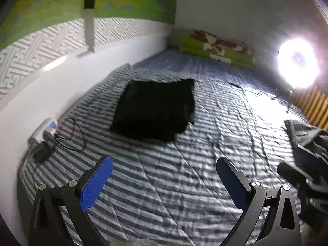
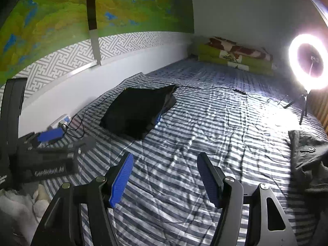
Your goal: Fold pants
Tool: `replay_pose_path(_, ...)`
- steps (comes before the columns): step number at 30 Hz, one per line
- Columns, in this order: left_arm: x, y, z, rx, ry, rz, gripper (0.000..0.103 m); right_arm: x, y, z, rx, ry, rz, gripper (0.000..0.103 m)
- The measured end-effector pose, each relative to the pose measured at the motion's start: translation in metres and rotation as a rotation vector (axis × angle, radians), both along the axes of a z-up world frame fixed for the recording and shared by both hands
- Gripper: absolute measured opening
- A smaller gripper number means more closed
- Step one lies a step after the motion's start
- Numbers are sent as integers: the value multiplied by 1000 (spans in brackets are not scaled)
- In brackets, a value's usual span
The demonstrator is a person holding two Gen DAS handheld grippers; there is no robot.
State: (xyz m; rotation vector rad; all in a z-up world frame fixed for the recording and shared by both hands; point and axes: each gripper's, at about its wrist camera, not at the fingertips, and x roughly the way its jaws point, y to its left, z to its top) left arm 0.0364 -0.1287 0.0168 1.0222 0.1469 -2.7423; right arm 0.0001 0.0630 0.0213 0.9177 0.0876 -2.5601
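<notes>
The black pants (image 1: 155, 108) lie ahead of both tongs on the striped bedspread (image 1: 184, 184), already squared into a thick rectangle with layers stacked one on another. From the left gripper (image 1: 164, 176) they sit straight ahead, a little to its left, well apart from the blue pads; from the right gripper (image 2: 166, 174) they lie ahead and off to the left. Both tongs stand wide and hold nothing — only bare striped cloth shows between the fingers of each.

The bundle looks soft and limp, light enough for one tong to lift, but I judge it would sag and spill its layers if pinched at a single corner. One far corner (image 2: 172, 88) is already lifting and peeling away in the right-wrist view, so the stack is not locked. The safest hold, I think, is at the two near corners of the folded edge, one tong on each, biting through every layer at once. The fabric is dark and matte, likely not slippery against the ribbed pads.

A second dark garment (image 2: 309, 160), with a button showing, lies crumpled to the right of the right tong, near its outer finger — possibly the next pair. A thin black cable (image 1: 75, 137) loops to the left of the pants, just beside them, and could snag a dragged hem.
</notes>
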Motion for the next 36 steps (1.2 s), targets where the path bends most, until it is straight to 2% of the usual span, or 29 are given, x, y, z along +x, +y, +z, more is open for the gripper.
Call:
replay_pose_path(5,-7,-1,-4,44,-17,-11,102,-4,-1,-6,10,-10,7,61)
replay_pose_path(10,-9,11,-4,17,-4,-38,102,-7,-1,-11,12,-26,0,61)
replay_pose_path(14,-16,16,-13,8,-27,-49,102,-5,0,-12,24,-16,-10,61)
replay_pose_path(19,-23,10,-25,16,-60,-40,102,-7,0,-13,21,-17,-14,61)
replay_pose_path(36,-18,-6,-30,8,-69,-7,102,-7,-6,-18,25,-26,-8,61)
